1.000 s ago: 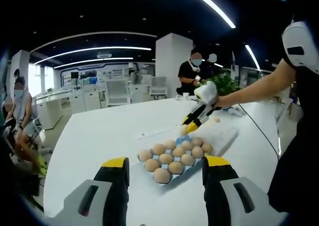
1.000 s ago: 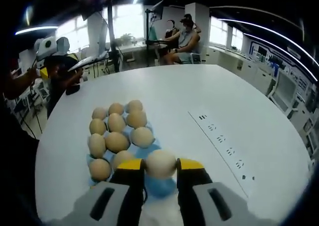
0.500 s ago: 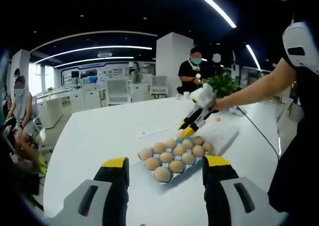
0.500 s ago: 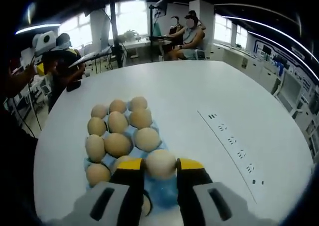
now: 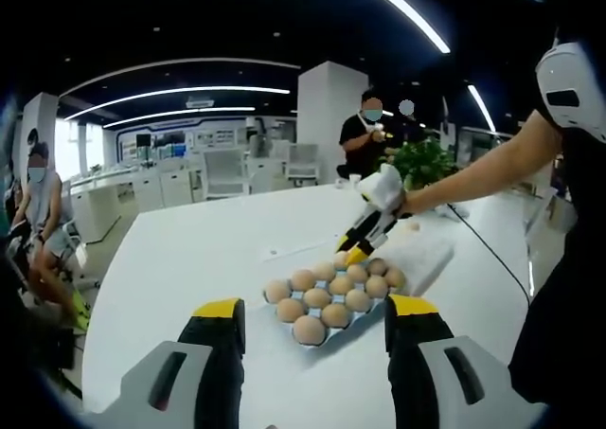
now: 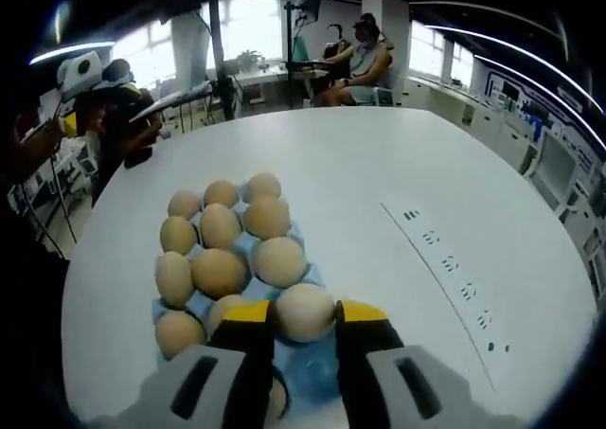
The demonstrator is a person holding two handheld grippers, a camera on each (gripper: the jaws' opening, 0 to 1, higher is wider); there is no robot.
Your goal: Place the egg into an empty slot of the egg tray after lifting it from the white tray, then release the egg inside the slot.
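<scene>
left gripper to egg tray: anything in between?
Nothing. In the left gripper view, bare white table separates the open left gripper from the egg tray.

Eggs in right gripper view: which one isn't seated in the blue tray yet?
The pale egg clamped between the right claw's yellow-tipped jaws, held over the blue egg tray's near end. The other, browner eggs sit in slots.

Each hand-held gripper (image 6: 305,320) has grey bodies, black jaws and yellow tips.
</scene>
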